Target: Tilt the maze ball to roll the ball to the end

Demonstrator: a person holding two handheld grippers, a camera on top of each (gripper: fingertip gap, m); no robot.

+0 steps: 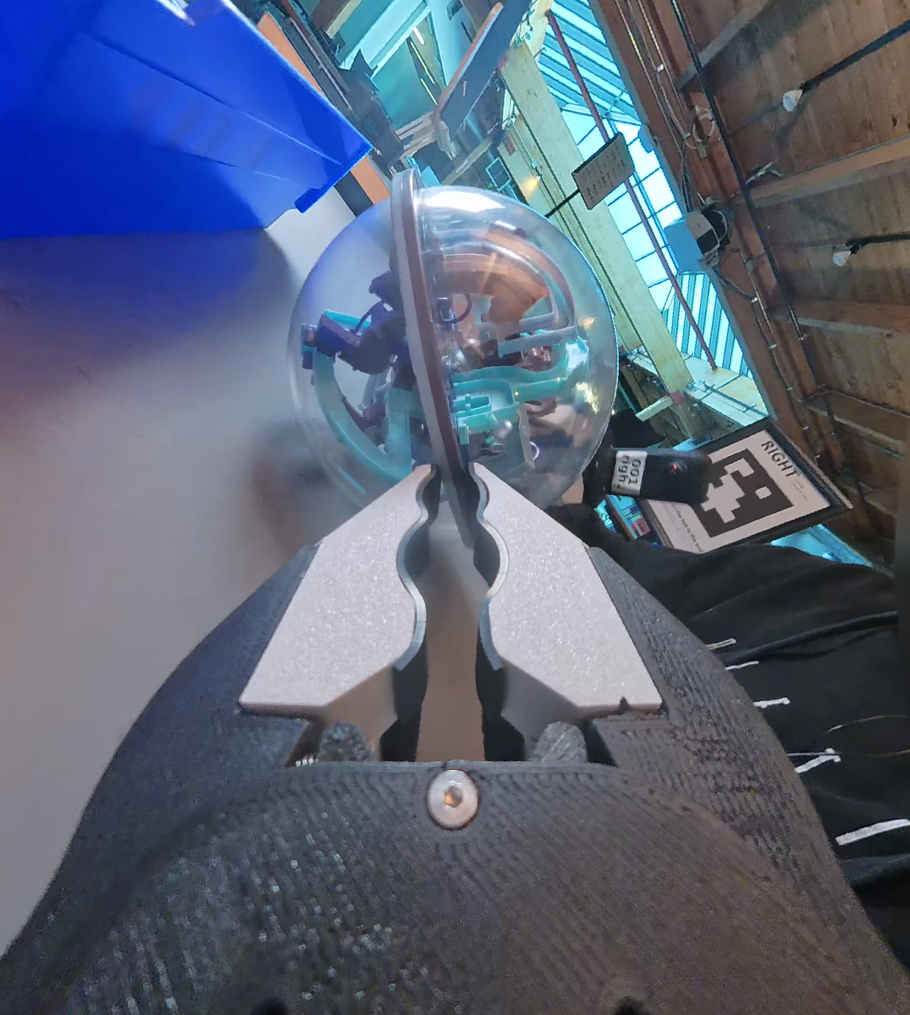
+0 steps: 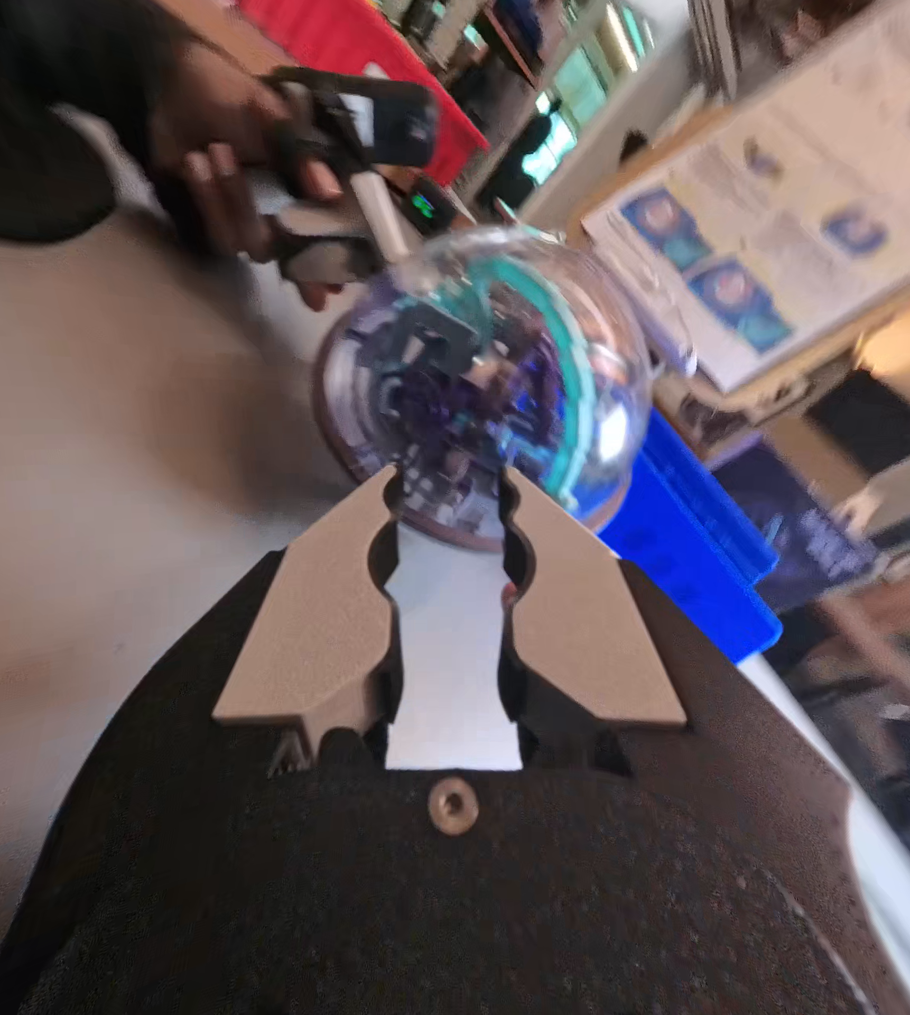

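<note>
Both cams sit close behind own fingers, facing fwd, rolled steeply. Left cam looks along white worktop [image 1: 85, 494] edge; right faces opposite. Shared: maze ball [image 1: 453, 351], blue bin [image 1: 112, 110], worktop.

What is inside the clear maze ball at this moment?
Inside the maze ball, teal, purple and orange-brown track pieces show through the clear shell. The small rolling ball cannot be picked out: tracks, the rim band and blur cover it. The left gripper pinches the rim.
</note>
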